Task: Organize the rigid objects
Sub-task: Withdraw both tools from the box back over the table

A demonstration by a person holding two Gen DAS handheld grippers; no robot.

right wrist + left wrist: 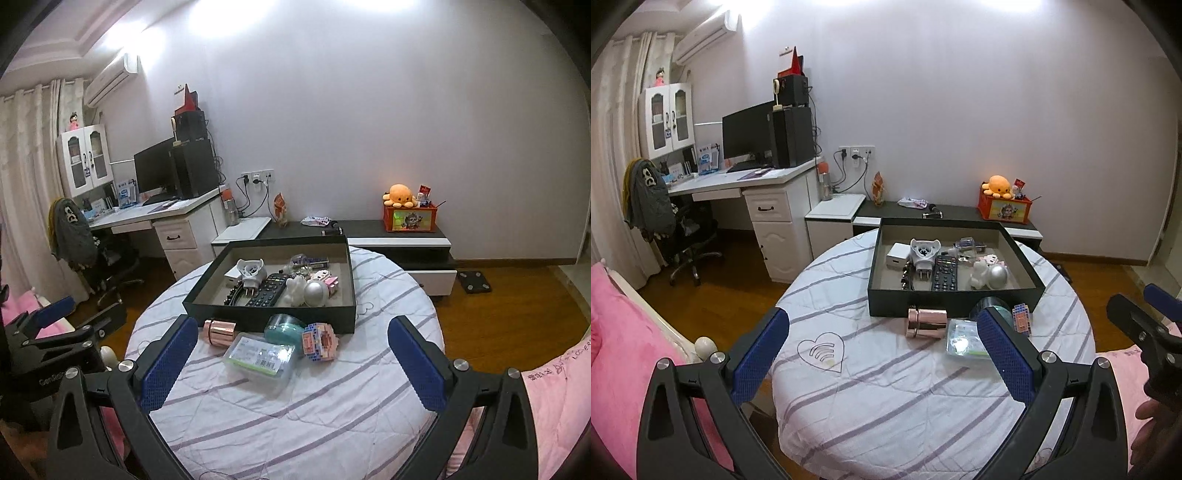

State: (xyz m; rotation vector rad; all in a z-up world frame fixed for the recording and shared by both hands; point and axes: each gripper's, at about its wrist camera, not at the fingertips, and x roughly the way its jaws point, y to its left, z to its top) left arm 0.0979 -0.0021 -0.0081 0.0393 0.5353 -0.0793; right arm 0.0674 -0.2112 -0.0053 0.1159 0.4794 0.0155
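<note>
Both claws gape, holding nothing. Ahead of the right claw (291,362) on the round desk (332,406), the rose-gold cylinder (220,331) lies sideways, long axis left-right, touching the black tray (269,316). Left claw (886,360) hovers nearby.

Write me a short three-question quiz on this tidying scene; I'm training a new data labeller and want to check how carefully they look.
1. True or false: the black remote control lies inside the black tray.
2. Which of these still lies on the striped tablecloth, outside the tray? A) white plug adapter B) rose-gold cylinder C) silver ball
3. Fill in: the left gripper and the right gripper both stand ____ and hold nothing.

Key:
1. True.
2. B; it lies on its side just in front of the tray's near wall.
3. Open.
</note>
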